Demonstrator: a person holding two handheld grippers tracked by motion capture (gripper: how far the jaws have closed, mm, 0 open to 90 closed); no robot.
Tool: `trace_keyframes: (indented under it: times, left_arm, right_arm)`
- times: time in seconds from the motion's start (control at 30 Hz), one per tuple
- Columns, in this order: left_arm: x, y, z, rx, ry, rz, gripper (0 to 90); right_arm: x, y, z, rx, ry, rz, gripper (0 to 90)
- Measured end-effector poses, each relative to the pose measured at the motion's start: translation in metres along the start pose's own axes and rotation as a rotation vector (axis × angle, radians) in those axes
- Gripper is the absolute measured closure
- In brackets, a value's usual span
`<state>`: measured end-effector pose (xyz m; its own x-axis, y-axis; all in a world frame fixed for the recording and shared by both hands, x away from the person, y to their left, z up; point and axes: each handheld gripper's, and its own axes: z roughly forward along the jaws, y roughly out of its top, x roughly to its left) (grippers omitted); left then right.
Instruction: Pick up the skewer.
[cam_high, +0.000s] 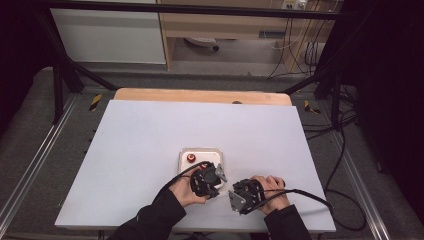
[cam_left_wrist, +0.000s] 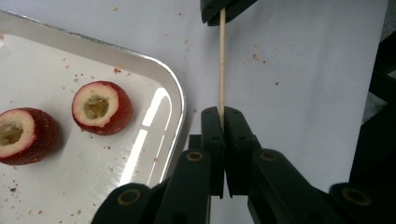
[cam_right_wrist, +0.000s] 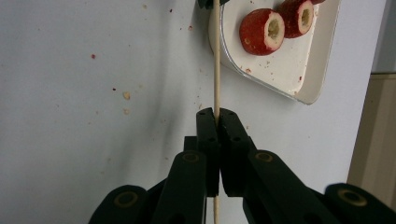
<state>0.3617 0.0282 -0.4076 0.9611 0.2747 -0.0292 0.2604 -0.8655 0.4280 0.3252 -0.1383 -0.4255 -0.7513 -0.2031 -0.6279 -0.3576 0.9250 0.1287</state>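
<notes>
Inspecting skewer (cam_left_wrist: 222, 65): thin, pale, straight wooden stick.
Axis: spans directly from left gripper (cam_left_wrist: 222, 116) to right gripper (cam_right_wrist: 216, 116), above the table (cam_high: 150, 135) beside the tray (cam_left_wrist: 175, 93).
Jaws: both clamped on skewer ends.
Tray contents: two cored red fruits (cam_left_wrist: 102, 107).
Clearance: bare table all around.

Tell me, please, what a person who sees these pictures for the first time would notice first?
First, the thin wooden skewer, stretched between the left gripper and the right gripper; both have their jaws shut on it, just off the white tray. Next, two red cored fruits lying on that tray, their pale hollow centres showing. The tray lies at the near middle of the white table.
</notes>
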Motion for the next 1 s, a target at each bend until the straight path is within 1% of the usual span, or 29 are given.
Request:
trace_keyframes:
  times: [0.07, 0.2, 0.23, 0.3, 0.37, 0.4, 0.43, 0.47, 0.5, 0.53, 0.6, 0.7, 0.73, 0.8, 0.83, 0.9, 0.93, 1.0]
  left_arm:
    - [-0.002, 0.002, 0.002, 0.012, 0.012, 0.017, 88.1]
    - [-0.003, 0.002, 0.003, 0.020, 0.024, 0.033, 88.7]
    - [-0.004, 0.001, 0.002, 0.013, 0.032, 0.041, 88.8]
    - [-0.004, 0.000, 0.001, -0.006, 0.040, 0.037, 88.9]
    - [-0.003, -0.003, -0.002, -0.006, 0.043, 0.040, 88.9]
    - [-0.002, -0.006, -0.002, -0.021, 0.039, 0.035, 88.9]
    - [-0.001, -0.009, -0.003, -0.030, 0.041, 0.032, 88.9]
    - [0.000, -0.012, -0.005, -0.029, 0.046, 0.025, 88.9]
    - [0.000, -0.015, -0.007, -0.034, 0.050, 0.020, 88.9]
    - [0.001, -0.019, -0.008, -0.039, 0.056, 0.016, 88.9]
    - [0.004, -0.026, -0.012, -0.046, 0.067, 0.005, 88.9]
    - [0.005, -0.039, -0.017, -0.050, 0.082, -0.022, 88.8]
    - [0.006, -0.043, -0.019, -0.055, 0.085, -0.030, 88.8]
    - [0.008, -0.052, -0.023, -0.072, 0.098, -0.048, 88.7]
    - [0.009, -0.055, -0.024, -0.079, 0.101, -0.055, 88.7]
    - [0.010, -0.064, -0.027, -0.113, 0.104, -0.085, 88.7]
    - [0.010, -0.067, -0.029, -0.126, 0.110, -0.090, 88.7]
    - [0.009, -0.076, -0.032, -0.157, 0.128, -0.106, 88.7]
  right_arm:
    - [0.000, 0.000, 0.000, 0.001, 0.000, -0.007, 88.8]
    - [0.000, 0.000, -0.001, 0.000, -0.002, -0.008, 88.4]
    - [0.001, 0.000, -0.001, 0.003, -0.004, 0.007, 88.0]
    - [-0.001, -0.001, -0.001, -0.013, -0.005, 0.015, 84.9]
    - [-0.003, -0.003, -0.002, -0.032, -0.004, 0.068, 76.2]
    - [-0.003, -0.004, -0.003, -0.037, -0.005, 0.102, 70.9]
    - [-0.005, -0.005, -0.004, -0.039, -0.010, 0.144, 67.8]
    - [-0.006, -0.008, -0.006, -0.046, -0.007, 0.189, 63.7]
    - [-0.007, -0.010, -0.008, -0.052, -0.015, 0.242, 59.1]
    - [-0.009, -0.013, -0.009, -0.062, -0.019, 0.281, 55.3]
    - [-0.012, -0.020, -0.011, -0.075, -0.020, 0.396, 48.0]
    - [-0.014, -0.031, -0.013, -0.097, -0.017, 0.535, 40.5]
    - [-0.014, -0.034, -0.013, -0.101, -0.011, 0.585, 38.6]
    - [-0.015, -0.041, -0.013, -0.121, -0.006, 0.661, 35.0]
    - [-0.015, -0.044, -0.012, -0.124, 0.005, 0.712, 32.6]
    - [-0.015, -0.049, -0.010, -0.128, 0.020, 0.789, 28.7]
    - [-0.015, -0.053, -0.009, -0.135, 0.033, 0.839, 27.6]
    - [-0.014, -0.056, -0.008, -0.137, 0.050, 0.903, 24.4]
